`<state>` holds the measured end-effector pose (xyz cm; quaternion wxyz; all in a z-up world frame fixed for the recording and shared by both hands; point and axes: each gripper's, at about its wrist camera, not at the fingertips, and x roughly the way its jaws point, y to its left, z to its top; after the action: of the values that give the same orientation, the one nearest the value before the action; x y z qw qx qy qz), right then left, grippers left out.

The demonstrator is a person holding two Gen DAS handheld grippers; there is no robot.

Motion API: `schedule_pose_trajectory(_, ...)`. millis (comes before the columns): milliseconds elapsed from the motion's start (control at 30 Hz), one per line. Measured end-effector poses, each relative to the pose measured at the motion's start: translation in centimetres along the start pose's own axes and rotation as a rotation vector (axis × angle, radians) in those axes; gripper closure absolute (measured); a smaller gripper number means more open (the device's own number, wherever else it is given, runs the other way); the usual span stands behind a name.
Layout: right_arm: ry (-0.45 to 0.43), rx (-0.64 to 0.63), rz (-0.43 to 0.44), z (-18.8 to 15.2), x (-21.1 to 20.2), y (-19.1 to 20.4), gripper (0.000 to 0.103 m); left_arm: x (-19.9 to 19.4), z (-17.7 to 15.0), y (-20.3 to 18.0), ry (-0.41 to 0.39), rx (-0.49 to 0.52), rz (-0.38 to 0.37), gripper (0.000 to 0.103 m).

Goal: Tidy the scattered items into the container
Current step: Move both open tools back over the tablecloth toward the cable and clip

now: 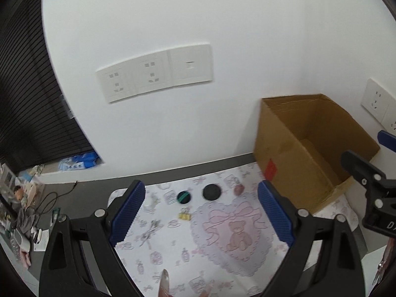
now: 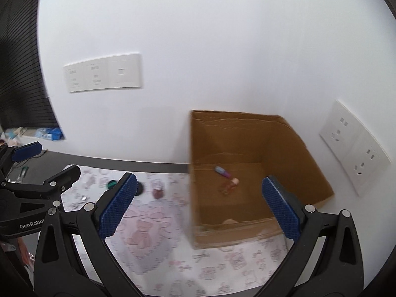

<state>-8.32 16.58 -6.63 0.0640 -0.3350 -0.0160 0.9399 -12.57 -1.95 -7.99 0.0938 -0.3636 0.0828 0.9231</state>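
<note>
So far only part of the tidying looks done. Both my grippers are empty: the left gripper (image 1: 200,215) has its jaws spread wide with nothing between them, and the right gripper (image 2: 199,208) stands just as wide, framing the box without touching it.

The cardboard box (image 2: 292,148) sits at the table's far right corner, against the wall. Inside it, on the floor, lie a small blue-and-purple tube (image 2: 222,171) and a little bottle with a pale cap (image 2: 229,185), so I judge two items are already put away.

Left out on the patterned mat (image 1: 222,259), toward the table's far edge, are a dark round piece with a teal band (image 1: 184,197), a plain black disc (image 1: 211,191) beside it, and a small reddish thing (image 1: 238,190) nearest the box. A yellow binder clip (image 1: 185,215) lies just in front of the banded piece. That makes at least four things still to gather, by my reckoning, and neither gripper is on any of them yet.
</note>
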Motion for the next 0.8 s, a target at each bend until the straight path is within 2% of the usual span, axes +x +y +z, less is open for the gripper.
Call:
schedule_pose_trajectory(300,-0.018,-0.063,0.087,0.3,-0.8,7.9,0.001,-2.0,-2.4,8.0,-0.002,-0.058,0.102,0.011)
schedule_pose_trajectory(433,-0.022,-0.101,0.12,0.1,-1.1,10.9,0.001,-2.0,-3.5,10.4,-0.001,-0.08,0.115,0.011)
schedule_pose_trajectory(800,0.002,-0.149,0.16,0.0,1.2,13.7,0.001,0.5,-5.2,12.7,0.046,-0.105,0.131,0.011)
